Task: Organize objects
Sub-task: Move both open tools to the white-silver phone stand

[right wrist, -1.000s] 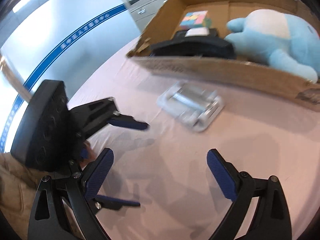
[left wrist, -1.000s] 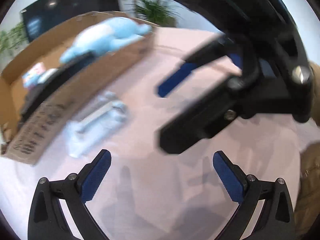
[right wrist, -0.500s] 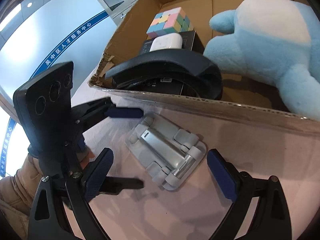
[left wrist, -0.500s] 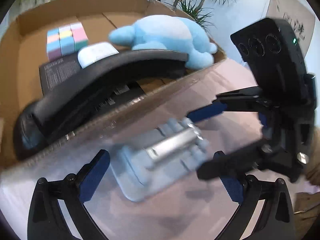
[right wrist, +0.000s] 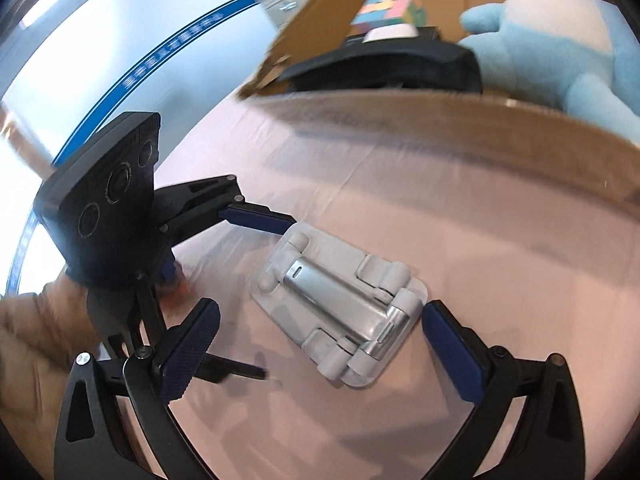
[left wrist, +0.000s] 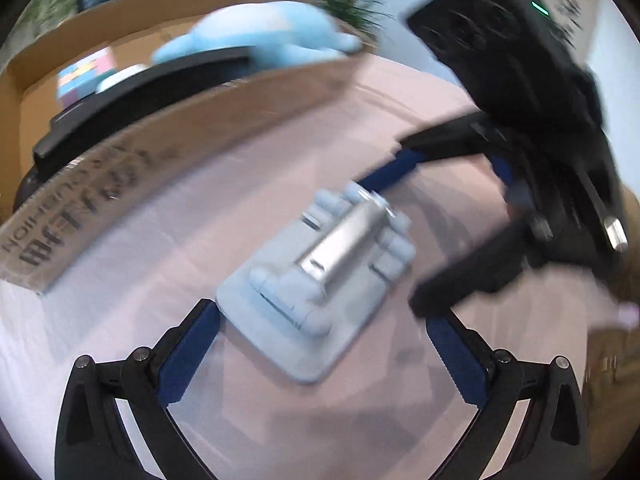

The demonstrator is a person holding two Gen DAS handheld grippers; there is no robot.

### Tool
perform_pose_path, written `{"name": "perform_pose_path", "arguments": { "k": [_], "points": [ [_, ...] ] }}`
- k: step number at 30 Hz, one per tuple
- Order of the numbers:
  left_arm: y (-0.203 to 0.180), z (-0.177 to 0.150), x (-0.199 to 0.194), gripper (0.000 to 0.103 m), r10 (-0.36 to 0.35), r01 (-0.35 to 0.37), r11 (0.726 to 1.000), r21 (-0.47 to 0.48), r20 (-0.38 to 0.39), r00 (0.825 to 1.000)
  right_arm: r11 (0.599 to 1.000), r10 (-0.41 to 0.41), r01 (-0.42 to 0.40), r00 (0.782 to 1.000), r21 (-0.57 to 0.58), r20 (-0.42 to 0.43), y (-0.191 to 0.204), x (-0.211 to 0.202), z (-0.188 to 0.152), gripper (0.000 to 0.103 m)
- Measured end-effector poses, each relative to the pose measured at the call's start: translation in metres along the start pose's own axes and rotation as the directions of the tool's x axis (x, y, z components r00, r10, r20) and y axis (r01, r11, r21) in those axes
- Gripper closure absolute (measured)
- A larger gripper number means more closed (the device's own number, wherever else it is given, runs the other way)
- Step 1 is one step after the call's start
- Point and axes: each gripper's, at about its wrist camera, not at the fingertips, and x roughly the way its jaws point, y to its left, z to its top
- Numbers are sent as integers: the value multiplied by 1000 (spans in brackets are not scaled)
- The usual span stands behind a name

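A folded grey and silver phone stand (left wrist: 320, 280) (right wrist: 340, 308) lies flat on the pink tablecloth. My left gripper (left wrist: 320, 340) is open, with its fingers either side of the stand's near corner and the left pad close to its edge. My right gripper (right wrist: 320, 320) reaches in from the other side. Its jaws are opening with the stand lying between them, and the pads do not press on it. Each gripper shows in the other's view, the right gripper (left wrist: 388, 244) and the left gripper (right wrist: 276, 296), both straddling the stand.
An open cardboard box (left wrist: 160, 152) (right wrist: 440, 128) stands just behind the stand. It holds a blue plush toy (right wrist: 560, 40), a pastel colour cube (right wrist: 392, 8), a small white case and a curved black item (right wrist: 380, 64). A tan sleeve (right wrist: 32, 340) is at the left.
Both grippers have closed in on the stand from opposite sides and come lower. It now sits between both pairs of fingers, and the box has slid back up the views.
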Motion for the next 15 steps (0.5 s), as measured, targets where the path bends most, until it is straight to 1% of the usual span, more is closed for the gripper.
{"name": "perform_pose_path", "arguments": {
  "k": [1, 2, 3, 4, 6, 7, 9, 10, 11, 12, 15],
  "points": [
    [-9, -4, -1, 0, 15, -15, 999, 40, -8, 1000, 1000, -1, 1, 1000, -17, -1, 3, -2, -1, 1],
    [-16, -6, 0, 0, 48, -46, 996, 74, -13, 999, 999, -9, 9, 1000, -33, 0, 5, -4, -5, 1],
    [-20, -3, 2, 0, 75, -73, 993, 97, -14, 997, 998, -32, 32, 999, -55, 1, 6, -5, -9, 1],
    [-21, 0, 3, 0, 86, -85, 991, 107, -9, 996, 997, -47, 47, 999, -69, 2, 6, -5, -11, 1],
    [-16, 3, 3, 0, 71, -71, 993, 94, 0, 997, 991, -86, 86, 996, -102, 6, 7, -2, -11, 1],
    [-12, 5, 2, 0, 53, -53, 995, 82, 3, 999, 990, -92, 92, 996, -111, 7, 7, -1, -11, 1],
    [-6, 9, 3, 0, 18, -19, 998, 64, 4, 1000, 987, -89, 89, 996, -136, 6, 5, -1, -13, 1],
    [-2, 10, 2, 0, 1, -2, 998, 55, 5, 1000, 983, -100, 100, 995, -155, 4, 5, 1, -11, 1],
    [3, 2, 1, 1, -14, 14, 999, 47, 5, 1000, 979, -106, 103, 994, -178, -6, 5, 4, -9, 2],
    [3, 1, 2, 2, -31, 31, 999, 42, 2, 1000, 974, -110, 106, 994, -200, -9, 5, 5, -6, 2],
    [-2, 4, 4, 6, -51, 51, 998, 44, 6, 999, 962, -120, 111, 992, -250, -25, 7, 10, 0, 2]
  ]
}}
